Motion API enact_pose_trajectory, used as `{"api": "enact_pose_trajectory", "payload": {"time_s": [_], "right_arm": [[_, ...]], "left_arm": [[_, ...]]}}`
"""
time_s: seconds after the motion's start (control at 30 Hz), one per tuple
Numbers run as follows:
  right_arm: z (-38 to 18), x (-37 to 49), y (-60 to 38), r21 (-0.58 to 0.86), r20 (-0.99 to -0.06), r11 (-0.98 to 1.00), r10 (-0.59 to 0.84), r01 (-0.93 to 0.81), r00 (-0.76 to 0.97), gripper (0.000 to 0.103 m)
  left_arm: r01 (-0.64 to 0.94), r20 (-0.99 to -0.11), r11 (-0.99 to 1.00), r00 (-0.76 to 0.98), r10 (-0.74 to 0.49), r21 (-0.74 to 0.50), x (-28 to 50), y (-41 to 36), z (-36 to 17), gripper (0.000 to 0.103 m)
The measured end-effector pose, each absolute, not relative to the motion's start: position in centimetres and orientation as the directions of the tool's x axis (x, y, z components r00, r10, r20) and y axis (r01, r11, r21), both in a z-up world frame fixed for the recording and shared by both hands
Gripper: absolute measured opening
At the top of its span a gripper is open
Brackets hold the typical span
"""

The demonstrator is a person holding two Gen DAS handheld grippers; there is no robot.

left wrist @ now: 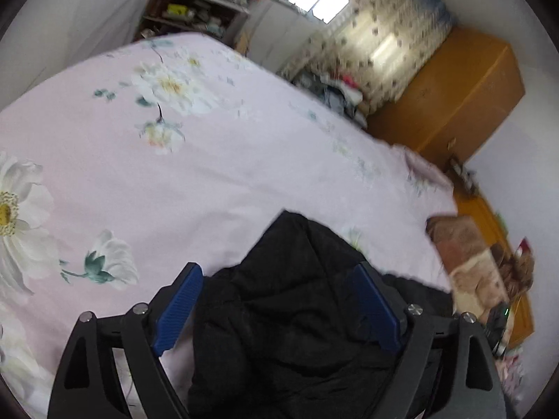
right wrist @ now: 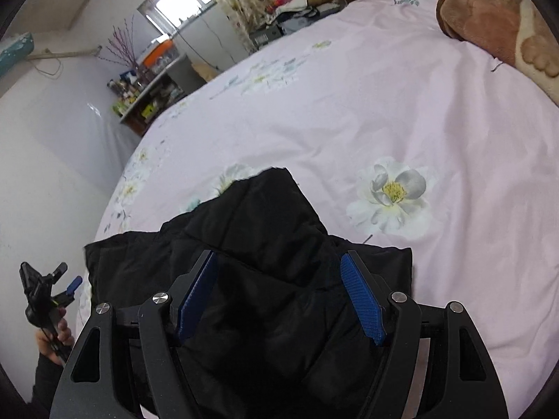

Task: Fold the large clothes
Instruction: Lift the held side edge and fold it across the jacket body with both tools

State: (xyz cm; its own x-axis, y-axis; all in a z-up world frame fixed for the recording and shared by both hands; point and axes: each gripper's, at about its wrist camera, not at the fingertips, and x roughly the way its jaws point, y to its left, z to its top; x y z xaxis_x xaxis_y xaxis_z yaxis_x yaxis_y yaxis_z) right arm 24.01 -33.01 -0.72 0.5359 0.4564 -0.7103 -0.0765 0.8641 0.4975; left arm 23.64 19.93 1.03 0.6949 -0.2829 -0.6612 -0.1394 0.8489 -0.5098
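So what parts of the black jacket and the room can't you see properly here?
- Black jacket: its near end is hidden under the right gripper and cut off by the bottom edge, right wrist view.
- Same in the left wrist view, behind the left gripper.
- Shelf items: too small and blurred to name.
- Curtain: pattern smeared by blur, left wrist view.

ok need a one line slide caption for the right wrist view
Right gripper open above a black padded jacket on a pink floral bedspread, left gripper at the frame's edge.

Jacket (right wrist: pixel 265 279) on bed (right wrist: pixel 384 111); blanket (right wrist: pixel 496 17) probably at its far right corner.
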Motion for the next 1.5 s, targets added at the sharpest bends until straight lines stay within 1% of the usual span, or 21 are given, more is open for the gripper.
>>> {"api": "enact_pose_trajectory", "payload": {"time_s": [0.07,0.13,0.23,0.37,0.47,0.53,0.57,0.6,0.63,0.67,0.73,0.77,0.83,0.93,1.03,1.13,1.17,1.3,1.43,1.47,1.5], "right_arm": [[-1.5,24.7,-33.1,0.503,-0.716,0.861,0.465,-0.077,0.521,0.073],[-1.9,25.4,-33.2,0.515,-0.715,0.853,0.480,-0.080,0.508,0.073],[-2.7,26.4,-33.4,0.550,-0.713,0.830,0.521,-0.086,0.469,0.073],[-3.7,27.5,-33.7,0.577,-0.714,0.811,0.560,-0.100,0.421,0.073],[-4.1,27.7,-33.8,0.606,-0.697,0.787,0.596,-0.117,0.398,0.073],[-4.0,27.6,-33.6,0.607,-0.696,0.784,0.603,-0.129,0.390,0.073],[-3.6,27.4,-33.2,0.603,-0.694,0.785,0.603,-0.140,0.394,0.071],[-2.9,27.1,-32.7,0.582,-0.695,0.797,0.591,-0.163,0.410,0.045],[-2.5,26.9,-32.2,0.548,-0.707,0.819,0.562,-0.171,0.430,0.025],[-1.7,26.5,-31.8,0.502,-0.720,0.848,0.519,-0.170,0.461,0.016],[0.0,26.0,-31.3,0.437,-0.716,0.884,0.453,-0.164,0.531,0.014],[0.4,25.9,-31.2,0.418,-0.714,0.896,0.428,-0.153,0.555,0.014],[-0.2,26.8,-30.7,0.379,-0.738,0.918,0.373,-0.112,0.563,0.014],[-4.2,28.5,-29.0,0.301,-0.811,0.952,0.289,-0.061,0.509,0.014],[-6.8,28.8,-28.4,0.255,-0.833,0.966,0.238,-0.035,0.500,0.016],[-8.0,28.8,-28.2,0.238,-0.839,0.971,0.219,-0.026,0.498,0.017],[-8.2,28.7,-28.1,0.227,-0.839,0.973,0.210,-0.028,0.501,0.018],[-8.6,28.7,-27.6,0.172,-0.842,0.985,0.157,-0.020,0.516,0.022],[-7.5,28.5,-28.1,0.175,-0.837,0.985,0.152,-0.006,0.526,0.028],[-6.8,28.3,-28.5,0.173,-0.833,0.985,0.147,-0.002,0.533,0.030],[-5.8,27.8,-28.8,0.167,-0.823,0.986,0.136,0.006,0.551,0.036]], "left_arm": [[-0.140,-0.722,0.869,0.628,-0.292,-0.474,25.2,19.2,-1.0,0.089],[-0.128,-0.757,0.881,0.576,-0.309,-0.456,26.8,18.4,-2.7,0.089],[-0.109,-0.769,0.886,0.551,-0.324,-0.451,28.7,17.6,-3.9,0.089],[-0.071,-0.756,0.898,0.570,-0.321,-0.435,29.6,16.9,-3.1,0.085],[-0.048,-0.754,0.911,0.580,-0.308,-0.409,29.7,16.4,-2.6,0.080],[-0.042,-0.754,0.918,0.585,-0.298,-0.394,29.8,16.2,-2.5,0.065],[-0.041,-0.755,0.922,0.587,-0.290,-0.386,29.7,16.0,-2.5,0.059],[-0.043,-0.758,0.930,0.592,-0.272,-0.366,29.7,15.8,-2.5,0.046],[-0.046,-0.758,0.937,0.603,-0.250,-0.346,29.7,15.6,-2.3,0.035],[-0.050,-0.750,0.939,0.617,-0.239,-0.340,29.8,15.6,-2.0,0.034],[-0.055,-0.724,0.944,0.657,-0.211,-0.325,29.7,15.3,-1.4,0.030],[-0.060,-0.721,0.949,0.665,-0.193,-0.310,30.0,15.1,-1.6,0.030],[-0.100,-0.753,0.957,0.641,-0.148,-0.272,31.2,14.7,-3.3,0.030],[-0.136,-0.784,0.964,0.612,-0.099,-0.228,32.4,14.2,-6.2,0.032],[-0.130,-0.774,0.969,0.627,-0.085,-0.211,32.2,14.1,-7.4,0.035],[-0.129,-0.762,0.969,0.643,-0.080,-0.211,31.9,14.1,-8.2,0.039],[-0.136,-0.759,0.969,0.648,-0.070,-0.206,31.9,14.0,-8.5,0.040],[-0.171,-0.759,0.972,0.651,-0.011,-0.160,31.8,13.4,-8.5,0.053],[-0.183,-0.781,0.967,0.625,-0.025,-0.177,31.9,14.2,-7.5,0.060],[-0.182,-0.783,0.966,0.621,-0.033,-0.185,31.8,14.6,-7.0,0.061],[-0.179,-0.782,0.964,0.621,-0.043,-0.195,31.6,15.0,-6.3,0.061]]}}
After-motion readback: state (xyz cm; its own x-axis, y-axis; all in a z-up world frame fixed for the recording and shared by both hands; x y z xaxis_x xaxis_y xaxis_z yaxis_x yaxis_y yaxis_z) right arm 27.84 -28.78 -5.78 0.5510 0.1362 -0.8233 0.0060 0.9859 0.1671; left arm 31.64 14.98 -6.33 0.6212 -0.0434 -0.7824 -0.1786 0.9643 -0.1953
